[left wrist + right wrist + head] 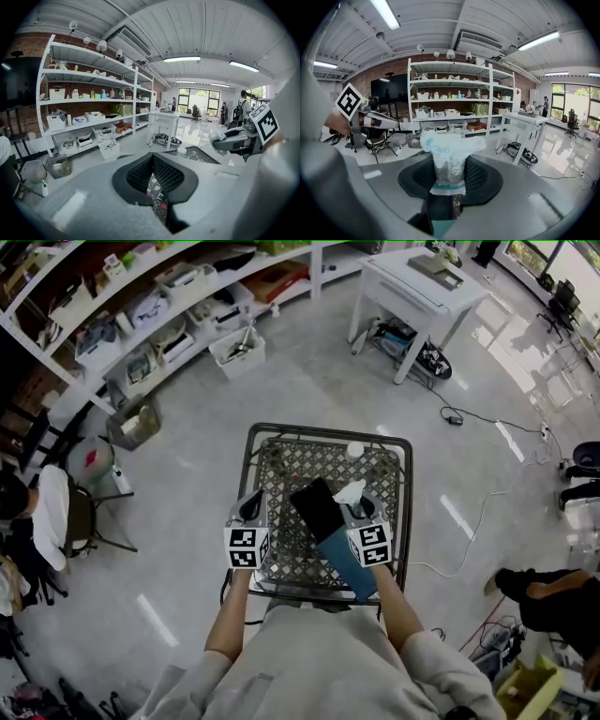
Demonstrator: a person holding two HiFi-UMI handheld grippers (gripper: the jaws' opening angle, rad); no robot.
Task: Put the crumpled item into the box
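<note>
A crumpled white wrapper with blue print (447, 154) stands up between the pads of my right gripper (450, 180), which is shut on it. In the head view the wrapper (350, 491) hangs just past the far right of an open blue box (342, 563) whose black flap (317, 506) is raised. The box rests on a metal mesh table (328, 433) between both grippers. My left gripper (251, 509) hovers left of the box, its jaws shut and holding nothing (152, 161). The left gripper view shows the right gripper (234, 140) with the wrapper (216, 136).
A small white-capped container (354, 451) stands at the far edge of the mesh table. White shelving (169, 306) with bins runs along the far left, and a white desk (422, 287) sits beyond. Cables (487, 418) lie on the floor at right.
</note>
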